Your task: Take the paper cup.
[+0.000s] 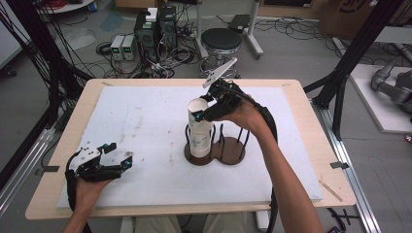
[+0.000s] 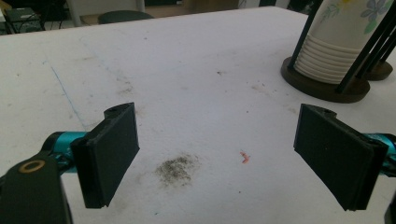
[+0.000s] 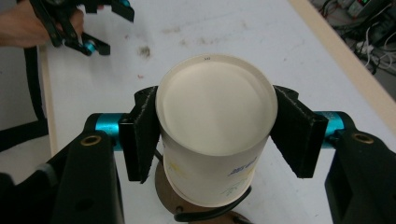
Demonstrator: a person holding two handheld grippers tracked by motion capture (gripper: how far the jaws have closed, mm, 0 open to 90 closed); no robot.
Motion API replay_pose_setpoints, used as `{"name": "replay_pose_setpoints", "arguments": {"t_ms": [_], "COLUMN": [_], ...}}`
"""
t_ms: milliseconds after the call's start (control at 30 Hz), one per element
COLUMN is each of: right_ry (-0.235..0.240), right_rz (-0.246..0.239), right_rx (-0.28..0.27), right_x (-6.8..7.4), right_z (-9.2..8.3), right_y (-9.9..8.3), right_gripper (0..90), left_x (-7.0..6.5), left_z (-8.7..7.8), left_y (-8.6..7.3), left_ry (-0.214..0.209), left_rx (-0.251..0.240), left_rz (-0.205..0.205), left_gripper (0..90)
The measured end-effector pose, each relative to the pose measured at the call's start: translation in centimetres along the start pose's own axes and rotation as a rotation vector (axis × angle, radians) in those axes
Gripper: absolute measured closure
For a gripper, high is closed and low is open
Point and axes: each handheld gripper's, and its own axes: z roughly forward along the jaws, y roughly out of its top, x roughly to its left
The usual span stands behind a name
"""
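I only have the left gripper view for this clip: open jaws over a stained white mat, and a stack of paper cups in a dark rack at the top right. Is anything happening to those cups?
Observer: Yes. In the high view the right gripper is at the top of the cup stack.
Operator: Is it holding a cup?
Observer: The right gripper view shows both pads pressed against the sides of the top cup, just below its rim.
Operator: Is that cup upside down?
Observer: It seems so; a closed flat end faces the camera there, not an opening.
Operator: And the rack?
Observer: From above, the rack has two round bases; the right-hand one holds no cups.
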Motion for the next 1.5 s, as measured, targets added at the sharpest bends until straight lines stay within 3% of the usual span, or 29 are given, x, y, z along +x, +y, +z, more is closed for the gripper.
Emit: {"name": "replay_pose_setpoints", "arguments": {"t_ms": [233, 667, 1067, 1200, 1500], "right_ry": [-0.015, -0.021, 0.023, 0.044, 0.093], "right_rz": [-0.019, -0.024, -0.014, -0.014, -0.021], "right_rx": [-0.037, -0.05, -0.181, -0.229, -0.272], "right_x": [0.1, 0.4, 2.8, 3.5, 4.8], "right_z": [-2.0, -2.6, -4.2, -4.1, -2.6], "right_y": [1.3, 1.1, -3.4, -4.8, -6.8], "right_gripper": [37.8, 37.8, 37.8, 37.7, 37.7], "left_x": [0.0, 0.0, 0.0, 0.1, 0.2], "left_z": [0.0, 0.0, -0.1, -0.1, -0.1], "left_y": [0.0, 0.0, -0.1, -0.1, 0.0], "left_ry": [-0.001, 0.0, -0.001, -0.002, -0.008], "left_rx": [0.0, -0.004, -0.013, -0.015, -0.007], "left_rz": [-0.003, 0.0, -0.005, -0.008, -0.011], "left_gripper": [13.8, 13.8, 13.8, 13.8, 13.8]}}
